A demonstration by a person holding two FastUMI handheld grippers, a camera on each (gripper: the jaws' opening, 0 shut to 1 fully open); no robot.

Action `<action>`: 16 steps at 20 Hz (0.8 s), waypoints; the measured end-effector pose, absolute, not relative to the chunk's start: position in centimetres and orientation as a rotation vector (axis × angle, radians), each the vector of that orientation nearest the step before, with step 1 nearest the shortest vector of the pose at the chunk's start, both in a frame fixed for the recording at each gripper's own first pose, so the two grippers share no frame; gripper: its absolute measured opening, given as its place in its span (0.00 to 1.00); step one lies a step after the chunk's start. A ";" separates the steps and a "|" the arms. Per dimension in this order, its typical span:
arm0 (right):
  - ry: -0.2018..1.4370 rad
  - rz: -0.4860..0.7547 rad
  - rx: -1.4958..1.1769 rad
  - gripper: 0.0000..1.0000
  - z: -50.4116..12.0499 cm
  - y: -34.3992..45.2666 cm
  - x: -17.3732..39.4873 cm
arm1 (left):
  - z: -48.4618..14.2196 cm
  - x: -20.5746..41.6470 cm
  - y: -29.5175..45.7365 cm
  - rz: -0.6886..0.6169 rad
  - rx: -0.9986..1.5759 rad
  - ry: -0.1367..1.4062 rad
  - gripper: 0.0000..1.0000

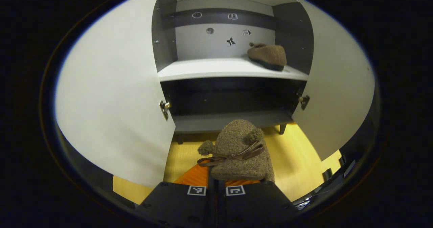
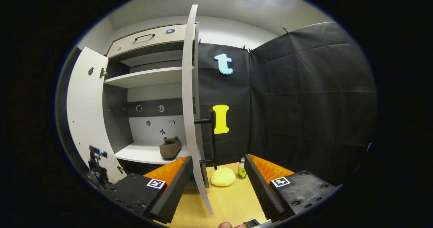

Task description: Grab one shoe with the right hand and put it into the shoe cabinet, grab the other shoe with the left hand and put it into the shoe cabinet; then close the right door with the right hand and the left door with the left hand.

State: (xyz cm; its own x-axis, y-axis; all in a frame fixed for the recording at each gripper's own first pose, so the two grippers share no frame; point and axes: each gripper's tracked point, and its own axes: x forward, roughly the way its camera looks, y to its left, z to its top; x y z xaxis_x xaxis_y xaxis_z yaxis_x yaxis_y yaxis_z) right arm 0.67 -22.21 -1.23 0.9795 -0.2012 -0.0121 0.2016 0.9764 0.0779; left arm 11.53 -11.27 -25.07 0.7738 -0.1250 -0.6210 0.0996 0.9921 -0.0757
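In the left gripper view a brown fuzzy shoe (image 1: 241,151) with pompoms and a leather bow is held above the floor, and my left gripper (image 1: 216,180) is shut on its rear end. It hangs in front of the open shoe cabinet (image 1: 233,69), level with the lower compartment. The other brown shoe (image 1: 267,56) rests on the white middle shelf at the right. In the right gripper view my right gripper (image 2: 218,184) stands open with nothing between its fingers, facing the edge of the right door (image 2: 190,113). The shelved shoe (image 2: 170,147) sits inside there too.
Both doors stand wide open: left door (image 1: 111,99) and right door (image 1: 338,86). A yellow round object (image 2: 223,177) and a small green bottle (image 2: 241,169) lie on the wooden floor (image 2: 233,201) by the black cloth wall. A closed drawer (image 2: 149,40) tops the cabinet.
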 end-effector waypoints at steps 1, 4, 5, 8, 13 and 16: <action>0.005 -0.201 0.077 0.97 -1.4 -22.4 0.7 | -22.9 12.6 -11.3 -0.116 -0.046 0.657 0.07; 0.017 -0.196 0.070 0.98 -2.0 -22.8 0.6 | -16.8 16.6 -11.3 -0.102 -0.055 0.585 0.07; 0.021 -0.195 0.071 0.98 -2.2 -22.9 0.6 | -15.1 17.9 -11.3 -0.100 -0.053 0.562 0.07; 0.032 -0.189 0.096 0.97 -2.8 -23.1 0.1 | -11.9 22.6 -10.6 -0.074 -0.046 0.540 0.06; 0.055 -0.188 0.110 0.98 -3.6 -23.6 -0.5 | -9.1 30.7 -9.4 -0.020 0.003 0.531 0.06; 0.055 -0.203 0.112 0.98 -3.4 -24.8 -0.5 | -9.0 35.3 -9.5 0.001 -0.036 0.552 0.07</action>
State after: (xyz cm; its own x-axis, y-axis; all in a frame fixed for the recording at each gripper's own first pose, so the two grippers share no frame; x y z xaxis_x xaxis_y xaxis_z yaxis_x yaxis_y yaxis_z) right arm -0.50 -24.77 -3.42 0.9781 -0.1976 -0.0657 0.2037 0.9733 0.1057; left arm 35.26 -9.49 -9.05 0.8517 -0.0091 -0.5239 -0.0103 0.9994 -0.0340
